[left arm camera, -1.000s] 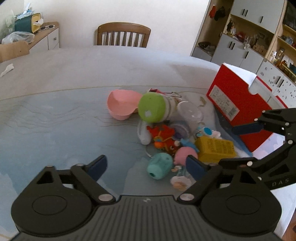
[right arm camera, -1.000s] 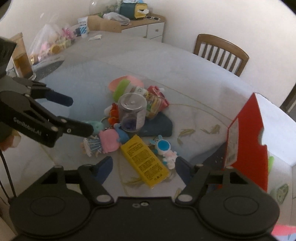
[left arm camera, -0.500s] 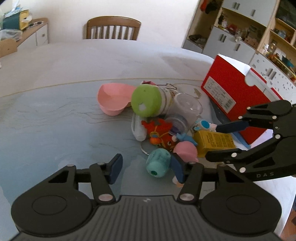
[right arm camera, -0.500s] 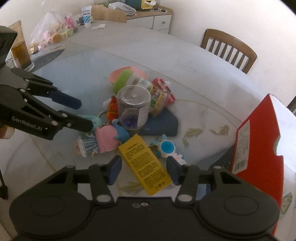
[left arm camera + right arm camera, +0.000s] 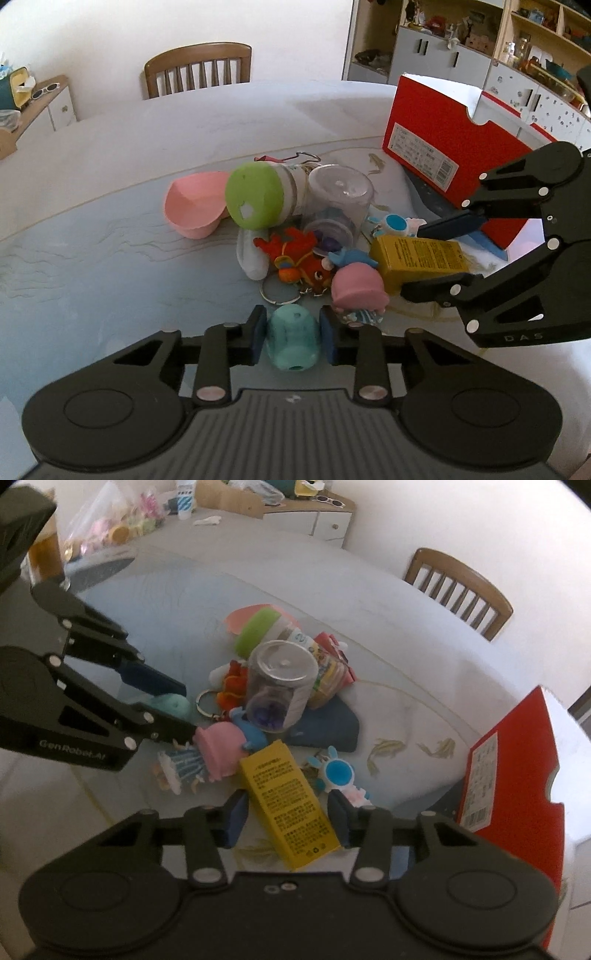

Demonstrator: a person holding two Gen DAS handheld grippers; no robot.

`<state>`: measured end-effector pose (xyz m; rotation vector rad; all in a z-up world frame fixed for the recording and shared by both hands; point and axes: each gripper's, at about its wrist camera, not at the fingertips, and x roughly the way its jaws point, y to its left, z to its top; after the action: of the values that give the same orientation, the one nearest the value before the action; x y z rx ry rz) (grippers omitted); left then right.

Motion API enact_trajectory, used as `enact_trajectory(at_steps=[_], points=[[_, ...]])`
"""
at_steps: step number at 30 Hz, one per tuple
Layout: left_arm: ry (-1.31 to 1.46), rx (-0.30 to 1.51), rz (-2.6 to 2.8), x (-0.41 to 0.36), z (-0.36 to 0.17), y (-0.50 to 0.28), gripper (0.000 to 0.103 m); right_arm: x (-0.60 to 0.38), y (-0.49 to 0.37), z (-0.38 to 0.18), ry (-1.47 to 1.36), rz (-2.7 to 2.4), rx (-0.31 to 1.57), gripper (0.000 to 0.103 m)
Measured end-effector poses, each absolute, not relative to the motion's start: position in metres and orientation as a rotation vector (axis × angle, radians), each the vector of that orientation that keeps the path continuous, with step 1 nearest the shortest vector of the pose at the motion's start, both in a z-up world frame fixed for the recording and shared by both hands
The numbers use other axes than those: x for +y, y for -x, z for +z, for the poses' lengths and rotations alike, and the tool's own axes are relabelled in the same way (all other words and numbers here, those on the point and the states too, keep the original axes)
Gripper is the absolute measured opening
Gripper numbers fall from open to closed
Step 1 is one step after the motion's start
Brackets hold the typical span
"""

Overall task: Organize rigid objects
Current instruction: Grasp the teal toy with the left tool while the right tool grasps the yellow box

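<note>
A pile of small objects lies on the round table. My left gripper (image 5: 293, 334) is shut on a teal toy (image 5: 293, 343) at the pile's near edge; the toy also shows in the right wrist view (image 5: 171, 705). My right gripper (image 5: 288, 810) straddles a yellow box (image 5: 290, 805) with its jaws either side of it, a gap on both sides; the box also shows in the left wrist view (image 5: 419, 260). A red shoebox (image 5: 448, 158) stands open to the right of the pile.
The pile holds a pink bowl (image 5: 194, 208), a green-lidded jar (image 5: 258, 201), a clear jar (image 5: 282, 686), an orange fish keychain (image 5: 299, 260), a pink-hatted doll (image 5: 205, 755), a blue-and-white toy (image 5: 338, 775) and a dark pouch (image 5: 325, 725). A chair (image 5: 197, 70) stands behind.
My left gripper has moved forward and closed on the teal toy. My right gripper has moved down over the yellow box and its jaws have narrowed around it.
</note>
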<state>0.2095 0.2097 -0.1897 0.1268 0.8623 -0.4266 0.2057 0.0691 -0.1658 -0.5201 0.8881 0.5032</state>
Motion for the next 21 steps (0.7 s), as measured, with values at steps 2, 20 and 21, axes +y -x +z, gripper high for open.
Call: enact_trajectory(at_steps=[2,20,21], points=[[-0.121,0.861,-0.419,0.21,-0.19,-0.207,0.03,0.07,-0.203,-0.165,0.521,0.495,0.885,0.037],[-0.011,0.875,-0.34,0.223,-0.163,-0.198,0.03,0.027,-0.187,-0.114,0.249,0.35,0.889,0.028],[-0.007,0.872,-0.337,0.222,-0.158,-0.198,0.03,0.023,-0.186,-0.109,0.237,0.344,0.883,0.028]])
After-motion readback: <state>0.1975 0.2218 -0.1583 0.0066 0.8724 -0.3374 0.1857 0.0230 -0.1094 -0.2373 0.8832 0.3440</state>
